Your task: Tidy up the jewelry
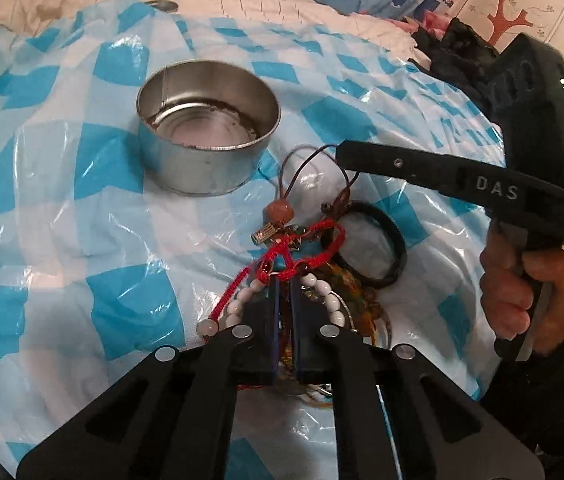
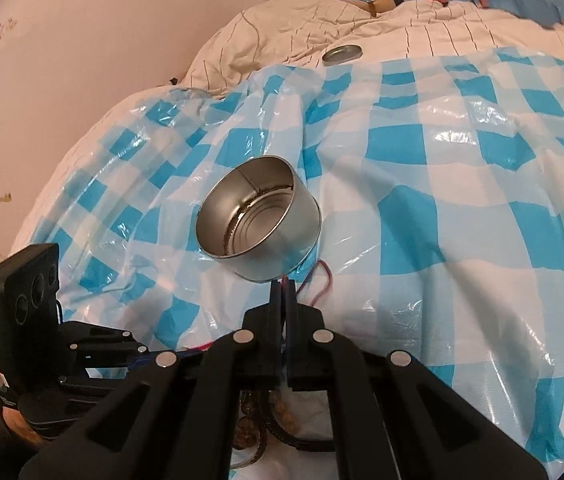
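A tangle of jewelry lies on the blue-and-white checked plastic sheet (image 1: 81,216): a red braided cord (image 1: 324,236), a string of white beads (image 1: 332,300), a black bangle (image 1: 396,252) and a thin brown cord (image 1: 302,160) with a brown bead (image 1: 279,212). My left gripper (image 1: 284,284) is shut on the red braided cord at the near side of the tangle. My right gripper (image 1: 342,156) reaches in from the right and is shut on the brown cord's loop; in its own view the tips (image 2: 282,285) pinch that thin cord (image 2: 324,280) just in front of the open round tin (image 2: 257,220).
The empty metal tin (image 1: 207,120) stands beyond the tangle, to its left. Its lid (image 2: 342,54) lies far back on the rumpled white bedding (image 2: 402,32). A person's hand (image 1: 510,280) grips the right tool. Dark cloth (image 1: 462,52) sits at the back right.
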Action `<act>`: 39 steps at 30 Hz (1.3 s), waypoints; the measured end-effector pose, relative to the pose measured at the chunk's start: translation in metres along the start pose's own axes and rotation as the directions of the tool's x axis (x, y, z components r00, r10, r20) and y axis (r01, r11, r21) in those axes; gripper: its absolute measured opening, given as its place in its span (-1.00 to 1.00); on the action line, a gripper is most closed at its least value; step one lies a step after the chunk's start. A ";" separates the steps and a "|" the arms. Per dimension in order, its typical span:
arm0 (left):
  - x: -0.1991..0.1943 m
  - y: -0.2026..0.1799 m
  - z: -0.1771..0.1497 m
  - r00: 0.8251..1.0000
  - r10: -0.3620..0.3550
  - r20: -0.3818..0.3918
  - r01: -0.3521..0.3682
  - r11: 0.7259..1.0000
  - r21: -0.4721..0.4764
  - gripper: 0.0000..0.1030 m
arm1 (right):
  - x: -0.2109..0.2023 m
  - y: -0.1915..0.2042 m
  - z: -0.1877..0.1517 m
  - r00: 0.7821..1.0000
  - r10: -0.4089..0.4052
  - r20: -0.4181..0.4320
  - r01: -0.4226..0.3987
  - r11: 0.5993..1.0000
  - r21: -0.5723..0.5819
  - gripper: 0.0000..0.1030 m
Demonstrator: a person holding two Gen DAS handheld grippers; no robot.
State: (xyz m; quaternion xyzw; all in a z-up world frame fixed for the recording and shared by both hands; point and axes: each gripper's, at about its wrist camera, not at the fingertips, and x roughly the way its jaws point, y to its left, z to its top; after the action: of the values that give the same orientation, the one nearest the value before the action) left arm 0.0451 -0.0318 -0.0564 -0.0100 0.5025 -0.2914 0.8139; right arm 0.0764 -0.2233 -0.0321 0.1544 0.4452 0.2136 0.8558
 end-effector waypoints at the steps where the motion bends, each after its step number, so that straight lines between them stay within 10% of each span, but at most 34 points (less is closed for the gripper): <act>1: -0.002 0.001 0.002 1.000 0.005 0.011 -0.005 1.000 -0.003 -0.92 | 0.000 -0.002 0.000 1.000 0.007 0.001 -0.007 1.000 0.010 -0.96; 4: -0.005 0.005 0.007 0.999 0.027 0.039 -0.027 1.000 -0.016 -0.90 | 0.000 -0.006 0.000 1.000 0.023 0.003 -0.023 0.999 0.034 -0.96; 8: 0.001 0.002 0.015 0.999 0.018 0.051 -0.017 1.000 -0.010 0.08 | -0.001 -0.010 0.000 0.999 0.040 0.004 -0.040 0.997 0.058 -0.96; 11: 0.013 -0.002 0.023 0.998 0.026 0.050 -0.025 1.000 -0.007 0.12 | -0.001 -0.012 0.001 0.998 0.063 0.007 -0.063 0.995 0.077 -0.96; 13: 0.024 -0.002 0.026 0.999 0.027 0.032 -0.027 1.000 -0.015 0.11 | -0.002 -0.014 0.001 0.998 0.068 0.011 -0.069 0.994 0.085 -0.96; 15: 0.034 -0.007 0.027 1.000 0.022 -0.006 -0.022 1.000 0.016 -0.61 | -0.004 -0.017 0.002 0.998 0.063 0.022 -0.065 0.993 0.098 -0.96; 18: 0.031 -0.017 0.025 1.000 0.028 -0.007 -0.028 0.997 0.068 -0.86 | -0.007 -0.024 0.003 0.998 0.055 0.036 -0.059 0.991 0.124 -0.96; 30: -0.032 0.005 0.023 0.977 -0.159 0.142 0.164 0.986 -0.024 -0.87 | -0.007 -0.032 0.003 0.999 0.005 0.041 -0.011 0.988 0.154 -0.96; 39: -0.055 0.026 0.017 0.964 -0.172 0.201 0.194 0.977 -0.094 -0.87 | -0.005 -0.042 0.001 0.998 -0.056 0.043 0.047 0.983 0.179 -0.96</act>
State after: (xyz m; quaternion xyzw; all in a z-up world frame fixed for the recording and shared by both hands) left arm 0.0534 0.0120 -0.0118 -0.1304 0.4346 -0.3341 0.8261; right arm 0.0837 -0.2618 -0.0468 0.2235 0.4458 0.1472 0.8542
